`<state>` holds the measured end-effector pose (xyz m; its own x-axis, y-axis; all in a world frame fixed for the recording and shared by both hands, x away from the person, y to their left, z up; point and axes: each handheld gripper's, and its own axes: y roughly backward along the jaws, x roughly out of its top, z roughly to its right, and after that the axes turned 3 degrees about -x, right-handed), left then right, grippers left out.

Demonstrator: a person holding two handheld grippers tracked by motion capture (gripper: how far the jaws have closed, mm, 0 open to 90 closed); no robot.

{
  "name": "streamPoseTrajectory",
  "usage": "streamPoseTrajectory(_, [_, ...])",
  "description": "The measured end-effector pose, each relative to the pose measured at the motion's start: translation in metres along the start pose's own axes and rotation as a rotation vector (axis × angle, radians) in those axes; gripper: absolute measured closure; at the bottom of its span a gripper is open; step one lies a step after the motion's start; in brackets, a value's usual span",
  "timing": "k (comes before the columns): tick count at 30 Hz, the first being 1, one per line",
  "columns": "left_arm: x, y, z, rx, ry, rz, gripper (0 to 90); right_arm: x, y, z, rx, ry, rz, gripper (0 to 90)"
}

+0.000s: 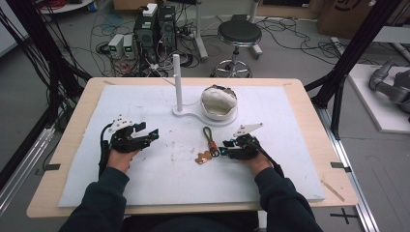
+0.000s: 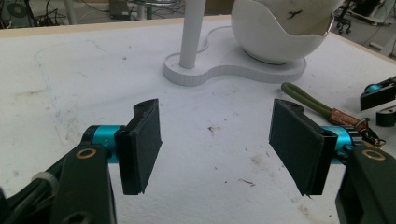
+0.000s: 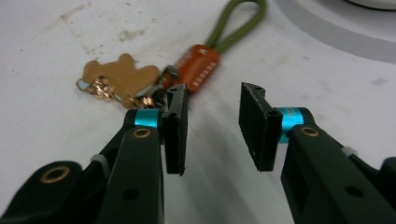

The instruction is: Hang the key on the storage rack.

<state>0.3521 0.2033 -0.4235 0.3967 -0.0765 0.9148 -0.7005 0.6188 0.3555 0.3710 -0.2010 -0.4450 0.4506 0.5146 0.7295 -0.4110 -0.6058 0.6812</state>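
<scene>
A key ring (image 1: 209, 145) lies on the white mat (image 1: 145, 183): an olive cord loop (image 3: 243, 23), an orange tag (image 3: 196, 65) and a copper bear-shaped charm (image 3: 119, 77). My right gripper (image 1: 223, 149) rests low on the mat just right of it. Its jaws (image 3: 215, 107) stand partly apart with bare mat between them, and the tag and metal clip lie just beyond its left jaw. My left gripper (image 1: 147, 130) sits on the mat's left side, wide open over bare mat (image 2: 215, 126). The cord (image 2: 308, 100) lies beyond its right jaw.
A white stand (image 1: 193, 116) sits at the mat's far middle, with an upright post (image 1: 177, 82) and a rounded white bowl (image 1: 218, 102). The wooden table's edge (image 1: 309, 96) borders the mat. A stool (image 1: 238, 34) and cabled equipment (image 1: 154, 29) stand on the floor beyond.
</scene>
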Motion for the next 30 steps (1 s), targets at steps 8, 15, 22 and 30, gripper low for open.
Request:
streamPoseTrajectory(8, [-0.001, -0.002, 0.000, -0.008, 0.003, -0.005, 34.5, 0.010, -0.015, -0.015, -0.009, 0.042, -0.040, 63.5])
streamPoseTrajectory(15, [0.000, 0.000, -0.001, -0.001, 0.010, -0.002, 34.7, 0.013, -0.008, -0.004, 0.011, -0.081, 0.043, 50.6])
streamPoseTrajectory(22, [0.000, 0.000, -0.002, -0.003, 0.016, -0.005, 35.0, 0.026, -0.027, -0.010, -0.089, -0.118, 0.019, 52.0])
streamPoseTrajectory(30, [0.000, 0.001, -0.004, 0.004, 0.017, -0.004, 35.0, 0.032, -0.037, -0.032, -0.127, 0.059, -0.057, 69.6])
